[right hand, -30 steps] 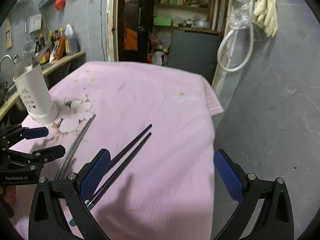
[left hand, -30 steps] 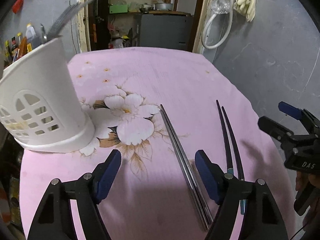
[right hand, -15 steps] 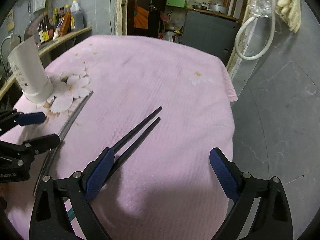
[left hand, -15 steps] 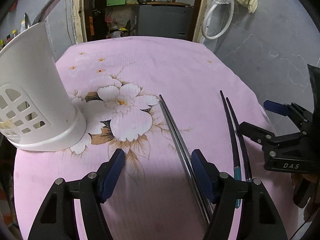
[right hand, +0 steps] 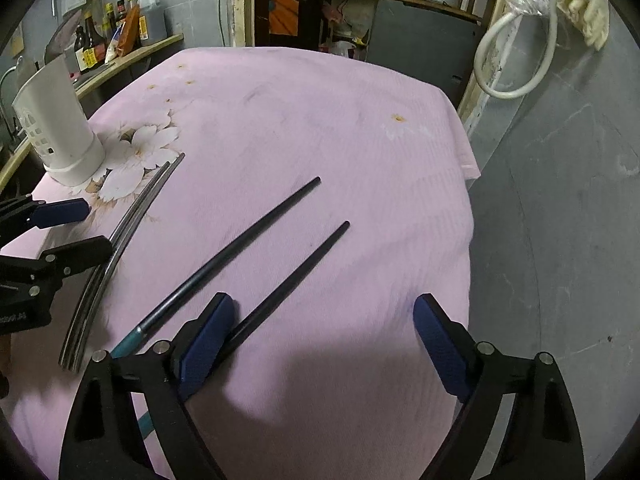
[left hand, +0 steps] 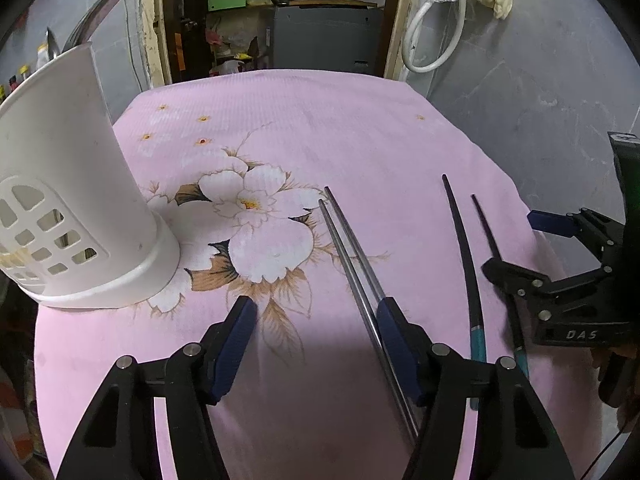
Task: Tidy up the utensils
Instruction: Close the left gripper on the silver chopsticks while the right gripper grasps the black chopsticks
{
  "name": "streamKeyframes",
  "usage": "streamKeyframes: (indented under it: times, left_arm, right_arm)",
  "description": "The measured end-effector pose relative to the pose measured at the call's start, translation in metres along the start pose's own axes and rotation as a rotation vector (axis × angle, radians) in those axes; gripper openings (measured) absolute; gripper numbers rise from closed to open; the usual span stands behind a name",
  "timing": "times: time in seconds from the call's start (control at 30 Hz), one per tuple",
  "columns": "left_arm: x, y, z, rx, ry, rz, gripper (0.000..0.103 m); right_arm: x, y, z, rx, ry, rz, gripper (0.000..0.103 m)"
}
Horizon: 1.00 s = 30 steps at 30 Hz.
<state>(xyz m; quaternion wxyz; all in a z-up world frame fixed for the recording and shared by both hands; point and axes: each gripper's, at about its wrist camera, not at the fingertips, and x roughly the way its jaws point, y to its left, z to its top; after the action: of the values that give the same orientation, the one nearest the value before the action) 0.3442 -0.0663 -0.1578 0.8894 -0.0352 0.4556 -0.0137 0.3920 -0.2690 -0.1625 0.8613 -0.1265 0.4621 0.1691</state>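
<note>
Bench: a pink cloth (left hand: 360,128) with a white flower print covers it; all the utensils lie on this cloth.
Holder: a white plastic utensil holder (left hand: 72,200) with lattice cut-outs stands at the left edge of the cloth, on the flower print; a metal handle sticks up out of it.
Steel chopsticks: a silver pair (left hand: 352,256) lies side by side, touching, near the middle of the cloth, right of the holder.
Black chopsticks: a dark pair with teal ends (right hand: 248,256) lies to the right of the steel pair, its far tips spread apart.
Left gripper (left hand: 316,344): its jaws are closing, low over the cloth; the steel pair runs just inside its right pad, and the pads are not pressing on it.
Right gripper (right hand: 320,336): its jaws are closing; one black chopstick passes just inside its left pad, the other lies outside it. Nothing is clamped.
Background: bottles on a shelf (right hand: 116,36), a white hose (right hand: 516,52) on the grey wall.
</note>
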Motion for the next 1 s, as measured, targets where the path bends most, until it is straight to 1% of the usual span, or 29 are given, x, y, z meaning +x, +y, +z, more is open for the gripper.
streamKeyframes:
  times: [0.07,0.17,0.27,0.3,0.43,0.5,0.53,0.57,0.7,0.77,0.8,0.93,0.97,1.0]
  left_arm:
    - [0.001,0.000,0.000,0.004,0.005,0.006,0.061]
    - [0.003,-0.004,0.003,0.016,0.016,0.026,0.061]
    - [0.008,-0.008,0.009,0.035,0.028,0.059,0.056]
    - [0.009,-0.008,0.010,0.035,0.029,0.060,0.053]
    - [0.015,-0.009,0.020,0.020,0.041,0.066,0.044]
    - [0.016,-0.010,0.024,0.019,0.046,0.067,0.036]
    - [0.017,-0.012,0.026,0.023,0.051,0.065,0.033]
    - [0.017,-0.013,0.026,0.026,0.054,0.062,0.029]
    - [0.015,-0.018,0.025,0.051,0.068,0.055,0.017]
    - [0.014,-0.017,0.024,0.050,0.073,0.050,0.014]
    - [0.013,-0.015,0.023,0.046,0.077,0.045,0.012]
    - [0.011,-0.011,0.022,0.029,0.093,0.024,0.010]
    - [0.011,-0.010,0.022,0.022,0.097,0.017,0.010]
    - [0.011,-0.007,0.022,0.011,0.102,0.007,0.009]
  right_arm:
    - [0.000,-0.001,0.001,0.005,0.002,0.011,0.080]
    - [0.000,-0.001,0.001,0.011,0.004,0.012,0.077]
    - [0.003,-0.005,0.001,0.046,0.012,0.025,0.073]
    - [0.003,-0.006,0.002,0.059,0.013,0.024,0.071]
    - [0.006,-0.004,0.004,0.084,0.011,-0.003,0.070]
    - [0.005,0.001,0.003,0.062,0.000,-0.045,0.066]
    - [0.003,0.004,0.003,0.039,-0.008,-0.073,0.066]
    - [0.002,0.008,0.004,0.015,-0.014,-0.095,0.066]
    - [-0.002,0.014,0.006,-0.028,-0.021,-0.124,0.066]
    - [-0.004,0.018,0.007,-0.055,-0.028,-0.132,0.065]
    - [-0.005,0.021,0.007,-0.073,-0.034,-0.135,0.062]
    - [-0.008,0.029,0.009,-0.105,-0.040,-0.112,0.057]
    - [-0.007,0.029,0.009,-0.104,-0.037,-0.098,0.054]
    - [-0.006,0.029,0.010,-0.090,-0.028,-0.077,0.048]
